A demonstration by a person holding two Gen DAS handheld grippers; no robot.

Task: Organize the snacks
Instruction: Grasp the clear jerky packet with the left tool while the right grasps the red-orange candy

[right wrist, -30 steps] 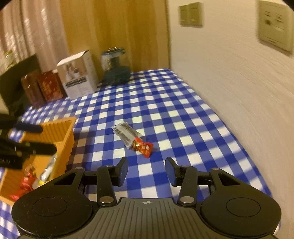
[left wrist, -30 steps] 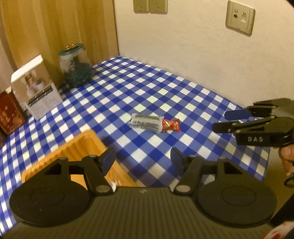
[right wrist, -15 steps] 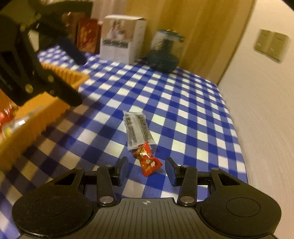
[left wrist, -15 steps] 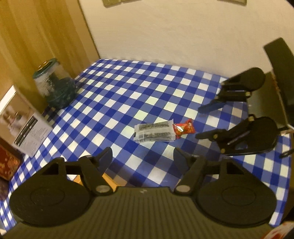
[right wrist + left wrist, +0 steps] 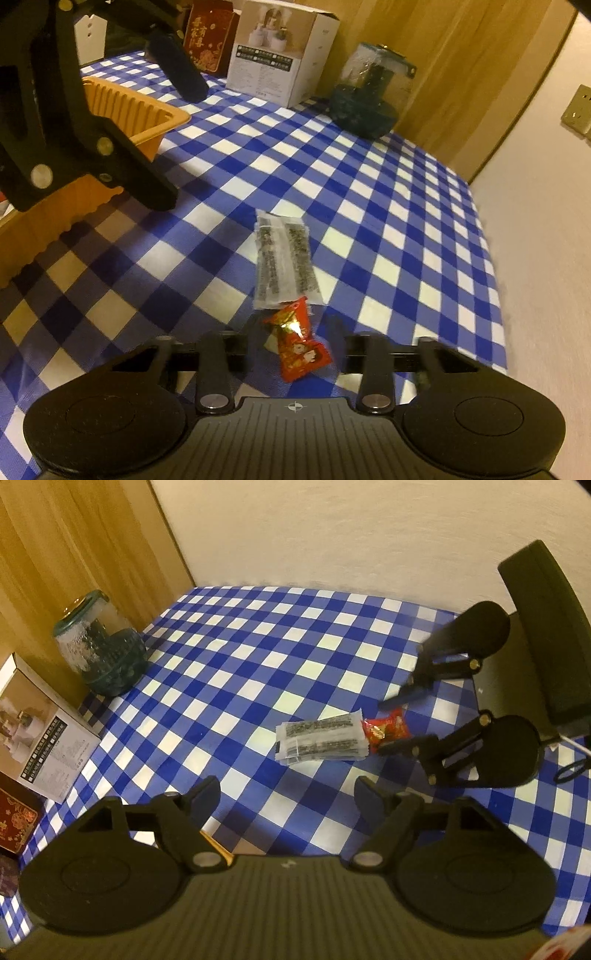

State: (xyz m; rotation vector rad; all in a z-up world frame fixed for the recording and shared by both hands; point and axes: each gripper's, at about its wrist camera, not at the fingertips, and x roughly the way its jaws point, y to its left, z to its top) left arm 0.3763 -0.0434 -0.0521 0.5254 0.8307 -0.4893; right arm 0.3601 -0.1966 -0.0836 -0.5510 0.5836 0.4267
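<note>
A small red candy packet (image 5: 299, 345) lies on the blue checked tablecloth (image 5: 388, 199), touching a clear packet of dark seaweed strips (image 5: 286, 258). My right gripper (image 5: 295, 350) is open and low over the cloth, with the red packet between its fingers. In the left wrist view the red packet (image 5: 386, 729) and the seaweed packet (image 5: 321, 738) lie mid-table, with the right gripper (image 5: 384, 725) straddling the red one. My left gripper (image 5: 286, 797) is open and empty, above the cloth short of the seaweed packet. An orange basket (image 5: 125, 107) stands at the left.
A green-lidded glass jar (image 5: 99, 646), a white product box (image 5: 40, 723) and a red box (image 5: 14, 819) stand along the left by the wooden panel. The wall (image 5: 332, 535) borders the table's far side. A black chair (image 5: 546, 638) is at the right.
My right gripper has moved down and forward until its open fingers straddle the red packet. My left gripper has swung away from the basket toward the two packets.
</note>
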